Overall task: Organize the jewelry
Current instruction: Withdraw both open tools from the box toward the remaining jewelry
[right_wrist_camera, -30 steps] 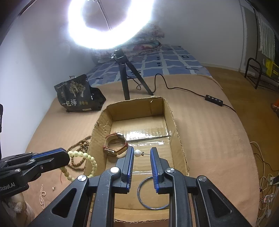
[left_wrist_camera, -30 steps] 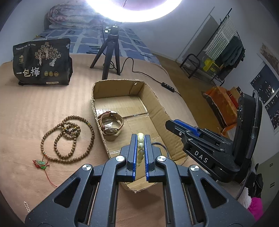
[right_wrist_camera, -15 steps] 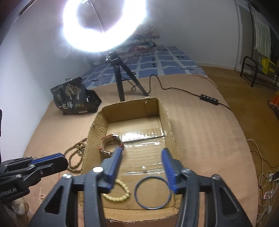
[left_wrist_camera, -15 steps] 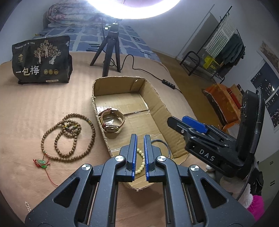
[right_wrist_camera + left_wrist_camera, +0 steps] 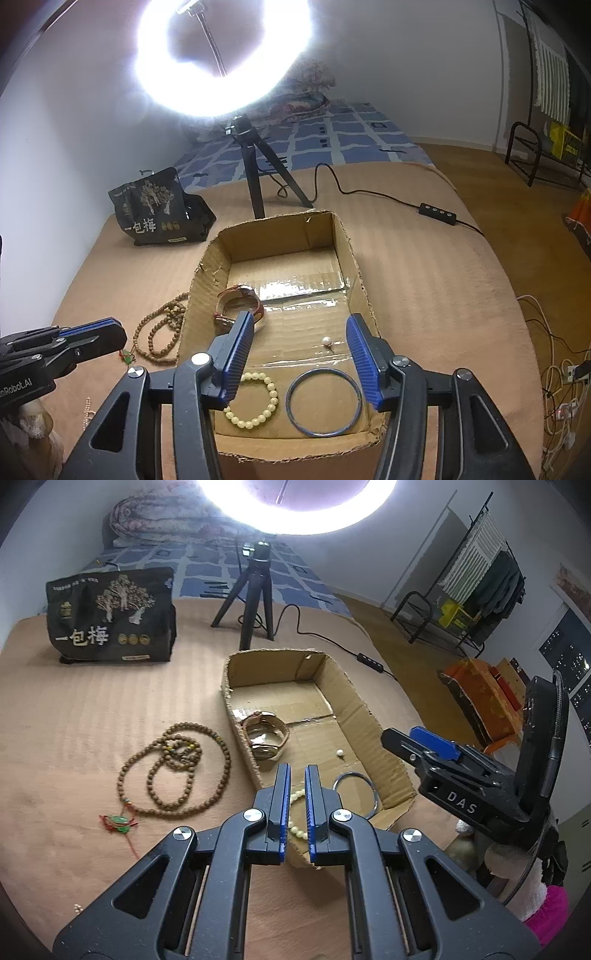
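1. My right gripper (image 5: 301, 347): jaws opening, nothing between them, above the cardboard box (image 5: 364, 291).
2. My left gripper (image 5: 295, 794): jaws pressed together, empty.
3. Pearl earring (image 5: 326, 341) lies on the box floor near the right wall, clear room around it.

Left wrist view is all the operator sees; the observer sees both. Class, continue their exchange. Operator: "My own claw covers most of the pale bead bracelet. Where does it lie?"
Observer: The pale bead bracelet lies flat as a full loop in the near left corner of the cardboard box, with nothing holding it.
Operator: Does it touch the blue bangle?
Observer: No. The blue bangle lies close beside it, with a narrow gap between them.
Operator: I see the right claw only side-on. What is it doing?
Observer: The right claw has its jaws opening with nothing between the pads; the pearl earring lies on the box floor beneath.
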`<state>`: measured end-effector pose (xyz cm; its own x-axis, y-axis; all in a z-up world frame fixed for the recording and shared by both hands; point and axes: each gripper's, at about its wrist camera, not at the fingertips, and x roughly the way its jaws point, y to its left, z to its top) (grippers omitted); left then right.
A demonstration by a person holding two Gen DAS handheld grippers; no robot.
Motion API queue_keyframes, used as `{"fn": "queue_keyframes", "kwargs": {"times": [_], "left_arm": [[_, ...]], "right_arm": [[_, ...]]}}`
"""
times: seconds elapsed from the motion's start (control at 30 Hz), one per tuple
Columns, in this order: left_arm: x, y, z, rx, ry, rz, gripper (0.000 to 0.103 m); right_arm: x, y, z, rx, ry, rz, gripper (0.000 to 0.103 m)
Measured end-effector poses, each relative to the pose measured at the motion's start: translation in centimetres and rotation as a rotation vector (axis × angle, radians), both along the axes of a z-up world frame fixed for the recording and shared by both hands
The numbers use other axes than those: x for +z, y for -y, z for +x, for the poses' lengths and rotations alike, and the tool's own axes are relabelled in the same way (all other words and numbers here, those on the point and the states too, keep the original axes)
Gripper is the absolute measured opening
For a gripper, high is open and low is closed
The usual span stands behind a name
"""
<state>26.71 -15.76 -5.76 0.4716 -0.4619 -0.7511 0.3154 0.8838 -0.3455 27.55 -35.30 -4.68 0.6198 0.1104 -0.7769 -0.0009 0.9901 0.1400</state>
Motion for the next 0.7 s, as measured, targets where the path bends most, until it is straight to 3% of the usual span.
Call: {"fn": "queue_keyframes", "kwargs": {"times": [0.13, 0.2, 0.23, 0.5, 0.7], "left_arm": [[0.9, -1.5, -0.8, 0.011, 0.03, 0.029, 0.007], [1.2, -2.4, -1.1, 0.02, 0.042, 0.034, 0.029], [1.4, -3.1, -1.4, 0.027, 0.053, 0.038, 0.032], [2.4, -8.7, -3.4, 0.082, 0.087, 0.083, 0.033], [2.4, -13.5, -4.9, 0.139, 0.088, 0.099, 0.034]], "right_arm": [[0.6, -0.8, -0.6, 0.012, 0.013, -0.01, 0.06], [0.9, -1.1, -1.0, 0.017, 0.021, -0.008, 0.064], [1.1, -1.3, -1.2, 0.02, 0.025, -0.004, 0.066], [2.6, -4.6, -2.7, 0.082, 0.068, 0.0, 0.087], [3.2, -8.4, -3.5, 0.162, 0.089, 0.009, 0.092]]}}
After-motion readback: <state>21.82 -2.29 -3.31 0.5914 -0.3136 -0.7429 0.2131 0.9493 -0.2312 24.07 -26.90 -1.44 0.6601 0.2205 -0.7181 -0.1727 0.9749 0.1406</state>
